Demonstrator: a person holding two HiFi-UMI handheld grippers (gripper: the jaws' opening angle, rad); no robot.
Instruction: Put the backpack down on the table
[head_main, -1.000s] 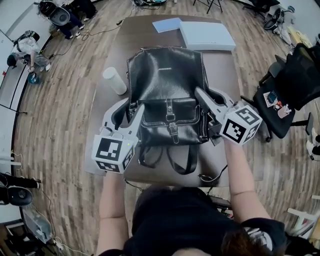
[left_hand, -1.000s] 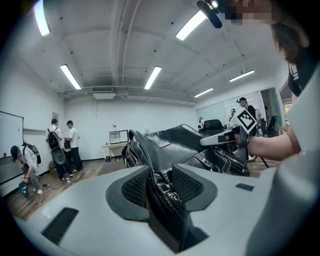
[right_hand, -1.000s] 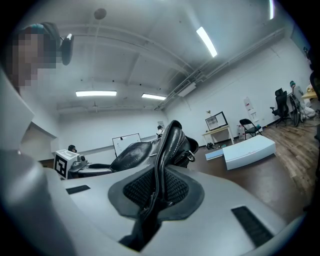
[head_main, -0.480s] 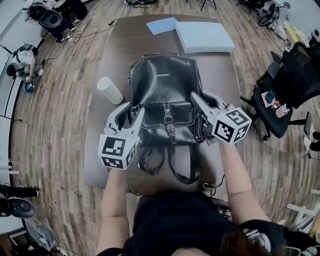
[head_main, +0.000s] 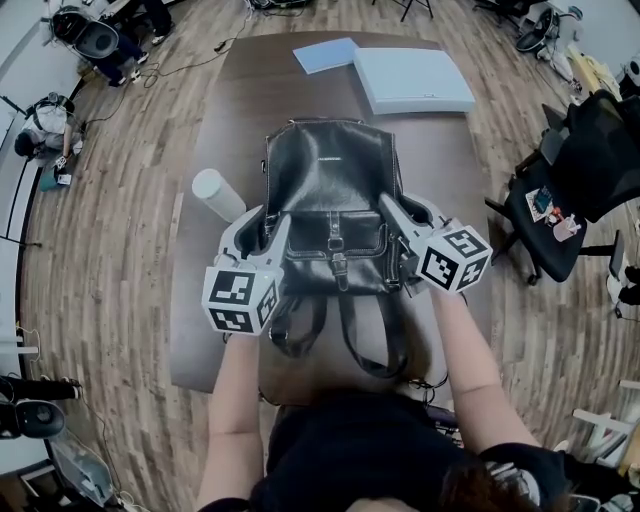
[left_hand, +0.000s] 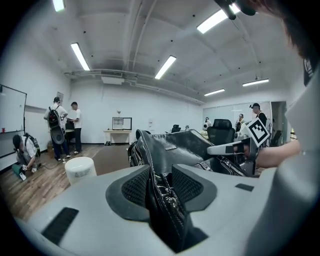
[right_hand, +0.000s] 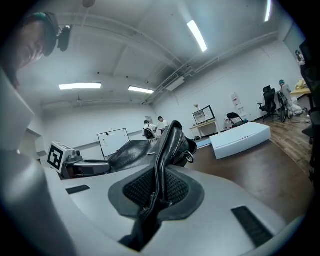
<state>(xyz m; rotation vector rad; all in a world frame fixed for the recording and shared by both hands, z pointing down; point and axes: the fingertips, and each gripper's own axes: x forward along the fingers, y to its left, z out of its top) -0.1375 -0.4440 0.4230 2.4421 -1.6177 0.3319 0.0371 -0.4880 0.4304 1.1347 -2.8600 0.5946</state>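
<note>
A black leather backpack (head_main: 330, 180) is over the middle of the brown table (head_main: 250, 100), front pocket up, its straps (head_main: 372, 340) trailing toward the near edge. My left gripper (head_main: 266, 224) grips its left side; the jaws are closing on the zip seam (left_hand: 165, 192) pressed between the pads. My right gripper (head_main: 405, 216) is shut on the bag's right edge (right_hand: 162, 165), a thin fold of leather between the pads. Whether the bag's underside touches the table is hidden.
A white cylinder (head_main: 217, 192) stands just left of the bag, close to my left gripper. A flat white box (head_main: 415, 78) and a blue folder (head_main: 325, 52) lie at the table's far end. An office chair (head_main: 585, 170) stands to the right. People stand in the room's far corner (left_hand: 62, 127).
Both grippers have sunk with the backpack, which now looks lower and nearer the tabletop. The straps have dropped onto the table's near part.
</note>
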